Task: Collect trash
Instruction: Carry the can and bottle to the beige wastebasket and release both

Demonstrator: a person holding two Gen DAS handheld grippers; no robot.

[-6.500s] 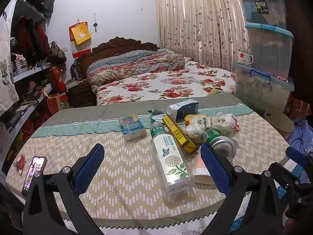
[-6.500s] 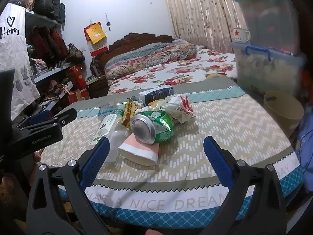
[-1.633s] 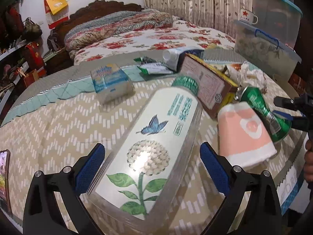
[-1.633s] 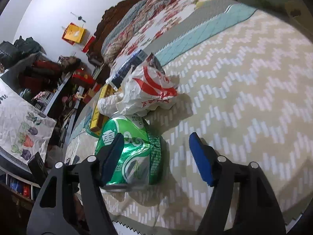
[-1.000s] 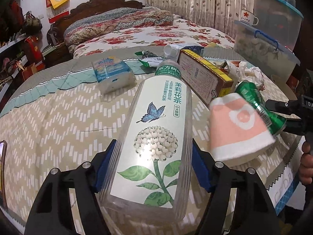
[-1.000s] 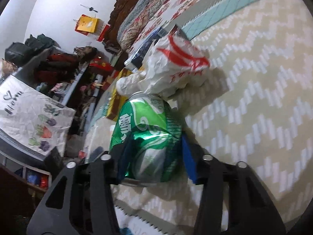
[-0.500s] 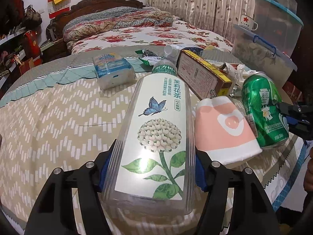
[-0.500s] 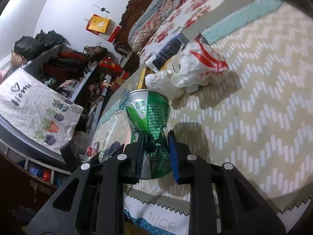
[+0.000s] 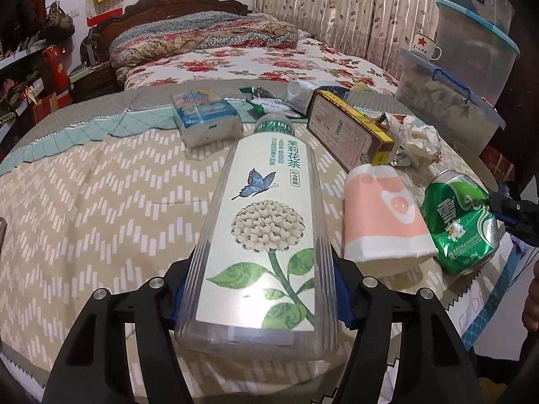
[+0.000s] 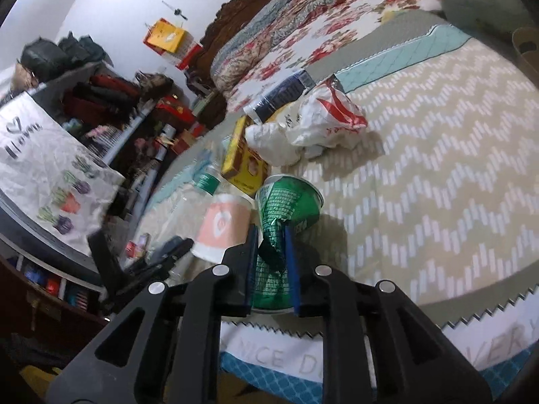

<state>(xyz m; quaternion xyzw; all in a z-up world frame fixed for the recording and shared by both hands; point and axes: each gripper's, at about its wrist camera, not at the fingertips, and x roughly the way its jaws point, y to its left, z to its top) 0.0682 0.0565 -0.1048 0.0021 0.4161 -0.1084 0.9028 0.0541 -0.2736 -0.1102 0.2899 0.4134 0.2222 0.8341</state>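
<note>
The left gripper (image 9: 261, 286) clamps one clear tea bottle (image 9: 266, 225) at its base; the right gripper (image 10: 272, 262) pinches one dented green can (image 10: 283, 215). On the table (image 9: 101, 202): one pink cup (image 9: 384, 215), one yellow box (image 9: 350, 131), one tissue pack (image 9: 205, 118), perhaps two crumpled bags (image 10: 323, 118)

The left gripper (image 9: 261, 284) has its jaws clamped wide and level; the right gripper (image 10: 272, 247), apparently tilted, is pinched nearly closed.
</note>
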